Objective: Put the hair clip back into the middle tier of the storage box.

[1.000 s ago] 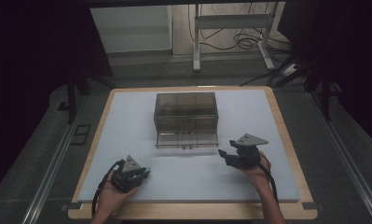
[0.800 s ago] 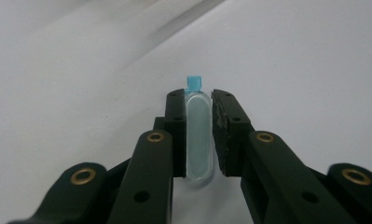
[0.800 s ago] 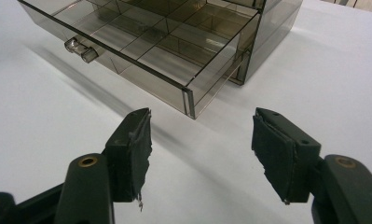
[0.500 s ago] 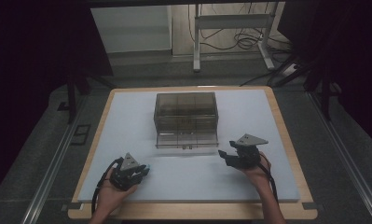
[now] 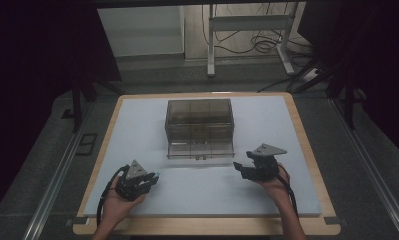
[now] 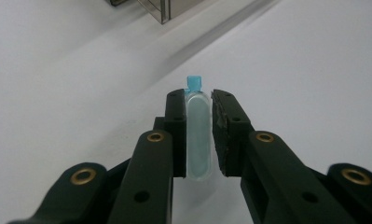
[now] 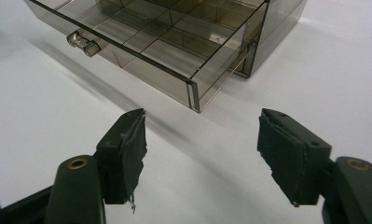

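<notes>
The left gripper (image 6: pixel 199 135) was clamped on a vial (image 6: pixel 198 135); its long axis ran along the jaws, blue cap toward the frame's top. The right gripper (image 7: pixel 200 154) stood apart, having just been opening, empty.

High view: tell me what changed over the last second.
Little changed. The right hand-held gripper has just been opening its jaws, with nothing between them. The left hand-held gripper stays shut on the small clear vial with a blue cap. The drawer of the smoky organizer box stays pulled out.
</notes>
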The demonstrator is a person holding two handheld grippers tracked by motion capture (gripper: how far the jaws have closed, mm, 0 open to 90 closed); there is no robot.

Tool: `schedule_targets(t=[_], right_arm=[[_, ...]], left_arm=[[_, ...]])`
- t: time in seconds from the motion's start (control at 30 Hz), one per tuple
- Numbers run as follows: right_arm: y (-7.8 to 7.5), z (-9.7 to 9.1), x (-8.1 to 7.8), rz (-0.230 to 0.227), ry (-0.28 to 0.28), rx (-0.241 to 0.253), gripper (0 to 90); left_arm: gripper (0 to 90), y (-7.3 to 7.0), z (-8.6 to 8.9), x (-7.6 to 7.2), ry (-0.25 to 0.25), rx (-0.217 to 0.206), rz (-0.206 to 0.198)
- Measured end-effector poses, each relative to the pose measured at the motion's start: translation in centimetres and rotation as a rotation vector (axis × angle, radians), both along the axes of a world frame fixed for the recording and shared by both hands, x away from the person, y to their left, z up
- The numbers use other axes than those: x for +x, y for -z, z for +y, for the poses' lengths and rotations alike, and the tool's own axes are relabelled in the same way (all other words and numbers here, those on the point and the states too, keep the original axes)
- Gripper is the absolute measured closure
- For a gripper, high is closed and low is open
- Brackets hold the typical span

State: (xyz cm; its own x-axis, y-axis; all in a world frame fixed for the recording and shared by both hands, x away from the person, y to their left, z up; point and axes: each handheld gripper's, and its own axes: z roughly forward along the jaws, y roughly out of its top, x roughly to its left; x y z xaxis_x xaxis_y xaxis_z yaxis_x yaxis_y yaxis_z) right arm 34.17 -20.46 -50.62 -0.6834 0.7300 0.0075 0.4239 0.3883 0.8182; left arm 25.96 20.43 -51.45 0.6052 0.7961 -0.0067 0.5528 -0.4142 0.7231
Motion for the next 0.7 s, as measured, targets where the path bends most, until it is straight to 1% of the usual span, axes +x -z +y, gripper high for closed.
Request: schedule_targets(t=[0.2, 0.43, 0.7], right_arm=[[0.0, 0.0, 0.0, 0.003, 0.005, -0.001, 29.0], [0.1, 0.2, 0.0, 0.012, -0.004, -0.008, 28.3], [0.2, 0.2, 0.0, 0.015, -0.005, -0.008, 28.4]], left_arm=[[77.4, -0.7, 0.0, 0.3, 0.002, -0.010, -0.014], [77.4, -1.5, 0.0, 0.7, 0.005, -0.015, -0.029], [77.4, -1.8, 0.0, 1.0, 0.003, -0.018, -0.032]])
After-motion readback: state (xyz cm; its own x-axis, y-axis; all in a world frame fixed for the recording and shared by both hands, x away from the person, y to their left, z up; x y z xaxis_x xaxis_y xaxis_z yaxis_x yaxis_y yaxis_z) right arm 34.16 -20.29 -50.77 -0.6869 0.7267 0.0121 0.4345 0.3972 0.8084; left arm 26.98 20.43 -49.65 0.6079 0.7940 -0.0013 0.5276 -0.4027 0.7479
